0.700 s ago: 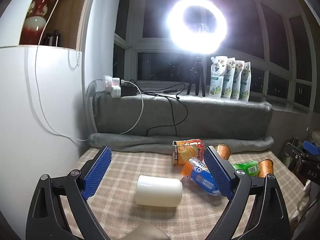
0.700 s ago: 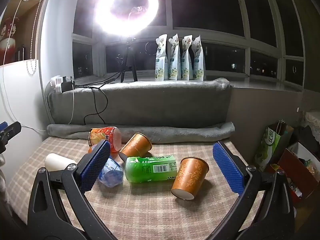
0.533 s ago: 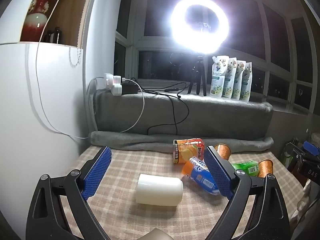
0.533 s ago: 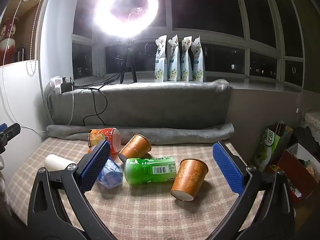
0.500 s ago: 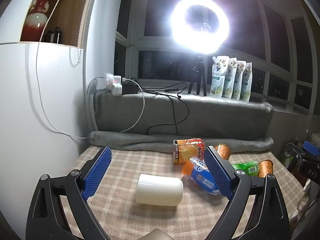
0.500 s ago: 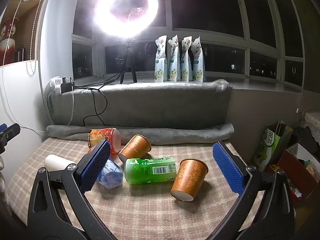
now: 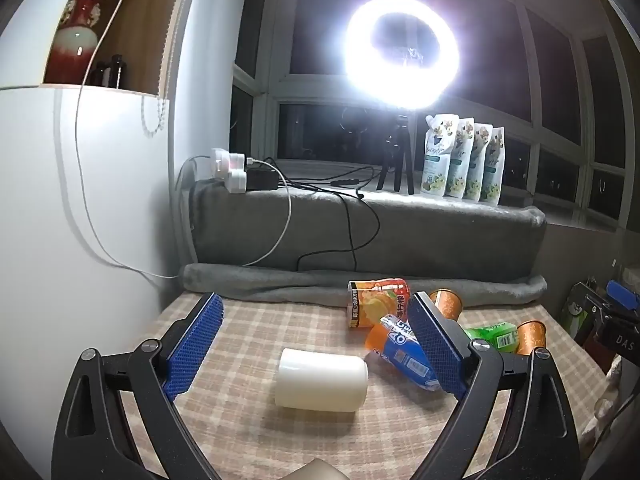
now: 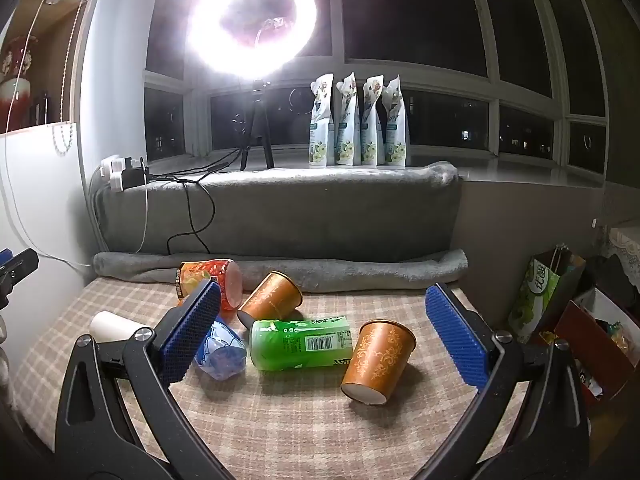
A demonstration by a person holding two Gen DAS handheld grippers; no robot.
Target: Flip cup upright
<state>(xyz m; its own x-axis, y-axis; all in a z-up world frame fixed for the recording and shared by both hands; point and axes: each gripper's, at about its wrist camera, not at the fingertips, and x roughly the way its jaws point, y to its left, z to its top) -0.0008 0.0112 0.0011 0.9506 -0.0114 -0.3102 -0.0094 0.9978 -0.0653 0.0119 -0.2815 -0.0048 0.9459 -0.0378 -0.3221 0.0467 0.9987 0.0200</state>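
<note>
A white cup [image 7: 321, 380] lies on its side on the checked tablecloth, between and just beyond the fingers of my open, empty left gripper [image 7: 316, 344]; it also shows at the left in the right wrist view [image 8: 110, 326]. Two orange patterned cups lie tipped: one [image 8: 378, 356] near the table's middle, between the fingers of my open, empty right gripper [image 8: 324, 330], and one [image 8: 274, 298] further back. Both orange cups also show in the left wrist view [image 7: 530, 334] [image 7: 448, 304].
A green bottle [image 8: 300, 344], a blue snack pack [image 8: 220, 346] and an orange-red snack canister [image 8: 208, 282] lie among the cups. A grey blanket ledge [image 8: 280, 216] with cables stands behind. A white cabinet [image 7: 80, 220] is at left; bags [image 8: 540, 300] stand off the table's right edge.
Both views have shifted very slightly; the cups and other items have not moved and both grippers stay open.
</note>
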